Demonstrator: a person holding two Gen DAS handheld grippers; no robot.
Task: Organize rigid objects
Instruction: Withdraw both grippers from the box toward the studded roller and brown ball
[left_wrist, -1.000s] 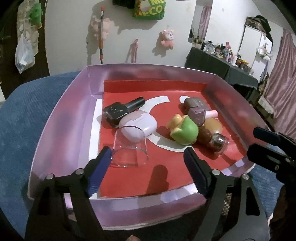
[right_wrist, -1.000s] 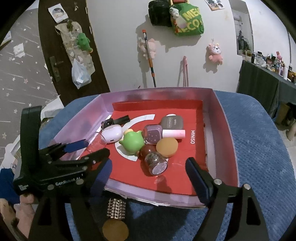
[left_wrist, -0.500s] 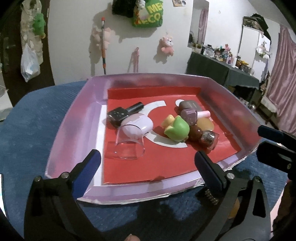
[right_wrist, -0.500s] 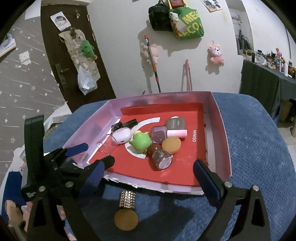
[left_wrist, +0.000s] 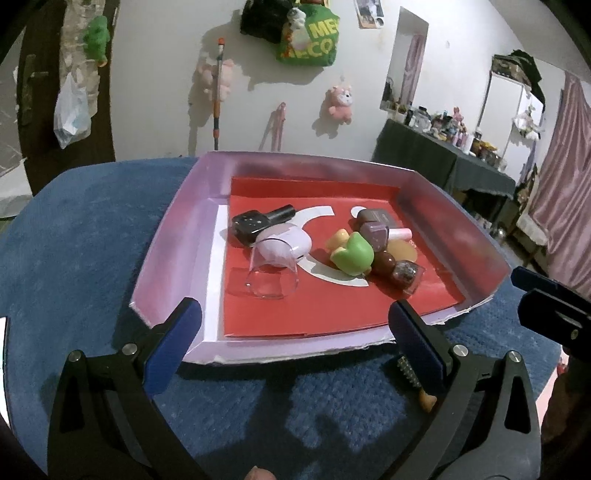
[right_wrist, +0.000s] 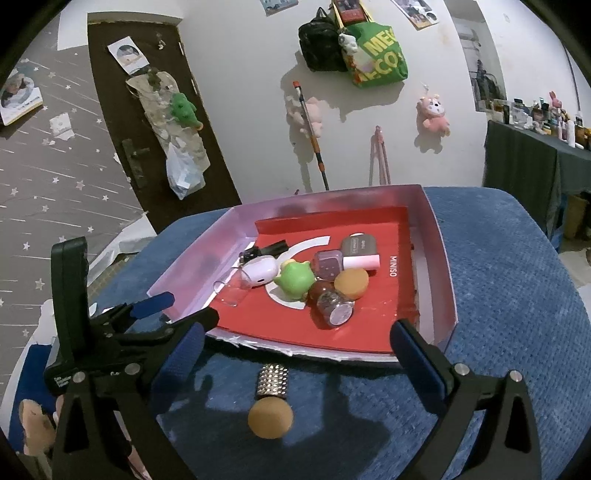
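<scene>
Tray (left_wrist: 173, 240), pink-walled with red liner, on blue fabric-covered surface (left_wrist: 74, 258): holds nearly all items, bunched mid-liner. Contents in the left-wrist view: dark bottle (left_wrist: 258, 220) at 10 o'clock of the cluster; lilac case (left_wrist: 284, 248) just beside it; clear cup (left_wrist: 271, 273) on its side at 7 o'clock, touching the case; green toy (left_wrist: 352, 254) at centre; purple bottle (left_wrist: 376, 230) and grey case (left_wrist: 373, 216) at 1 o'clock; tan round piece (left_wrist: 404, 251), brown ball (left_wrist: 384, 263) and glitter jar (left_wrist: 406, 275) from 3 to 4 o'clock. Outstanding: studded bottle with tan cap (right_wrist: 271, 398), lying outside the tray at its 6 o'clock edge, right-wrist view. Left tongs (left_wrist: 293, 343): spread wide, nothing between. Right tongs (right_wrist: 301, 350): opening, nothing gripped, studded bottle lying between them. Judgement: gathering nearly complete; one item left, contents unsorted
</scene>
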